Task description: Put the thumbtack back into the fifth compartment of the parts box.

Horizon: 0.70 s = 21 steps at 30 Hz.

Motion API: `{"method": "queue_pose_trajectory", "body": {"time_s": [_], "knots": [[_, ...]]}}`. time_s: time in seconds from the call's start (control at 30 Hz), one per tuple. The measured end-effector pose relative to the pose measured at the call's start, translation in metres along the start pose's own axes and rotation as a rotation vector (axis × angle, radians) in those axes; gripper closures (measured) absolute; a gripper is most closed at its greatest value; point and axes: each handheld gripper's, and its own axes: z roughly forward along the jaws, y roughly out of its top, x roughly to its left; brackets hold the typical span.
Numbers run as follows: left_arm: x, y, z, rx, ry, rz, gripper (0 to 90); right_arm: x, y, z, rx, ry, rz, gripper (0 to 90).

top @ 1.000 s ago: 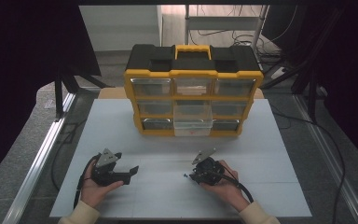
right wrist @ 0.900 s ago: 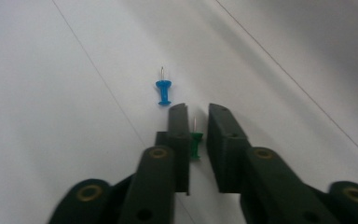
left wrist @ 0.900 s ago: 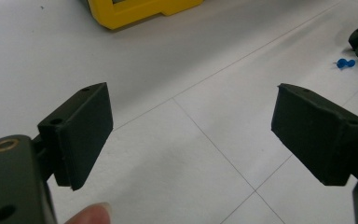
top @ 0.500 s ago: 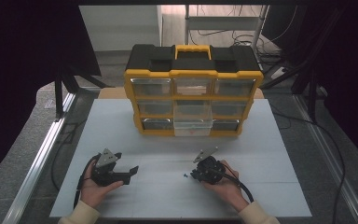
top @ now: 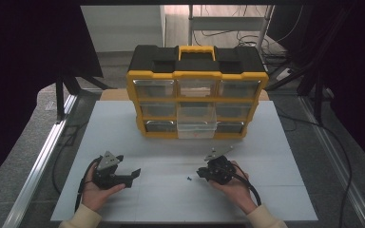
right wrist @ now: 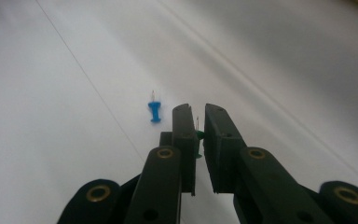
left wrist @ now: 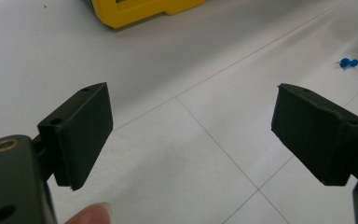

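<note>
Pinching a small green plastic push pin (right wrist: pixel 198 136) between its two black jaws, the right gripper (right wrist: pixel 196 122) sits low over the white tabletop (top: pixel 171 142) — the jaws have just been closing and now stand almost together, with the pin's green head caught between the pads and its thin metal point sticking up past the jaw tips. A pin like this is very light and stiff, but its head is tiny and smooth, so it will likely twist or slip out if the squeeze falls off-centre; the sounder hold is across the waist of the head, with the sharp tip left clear of the pads. Just beside the jaws, a second small blue plastic push pin (right wrist: pixel 154 112) lies on its side on the table, apart from the gripper. Across the table, the left gripper (left wrist: pixel 191 121) rests in the person's hand with its jaws wide apart and nothing between them. Farther back stands a yellow and black plastic organiser box (top: pixel 197 90) with clear drawers, one lower drawer pulled partly out.
</note>
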Motion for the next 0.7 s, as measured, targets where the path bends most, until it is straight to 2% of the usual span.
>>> {"method": "queue_pose_trajectory", "body": {"time_s": [0.23,0.53,0.7], "knots": [[0.001,0.0,-0.001,-0.001,0.001,-0.003,13.0,-0.007,0.002,-0.018,-0.111,0.019,0.025,82.9],[0.001,0.0,-0.001,-0.002,0.001,-0.004,13.0,-0.008,0.007,-0.038,-0.196,0.013,0.032,82.9],[0.001,0.0,-0.001,-0.002,0.0,-0.003,13.0,-0.008,0.01,-0.047,-0.241,0.033,0.034,82.9]]}}
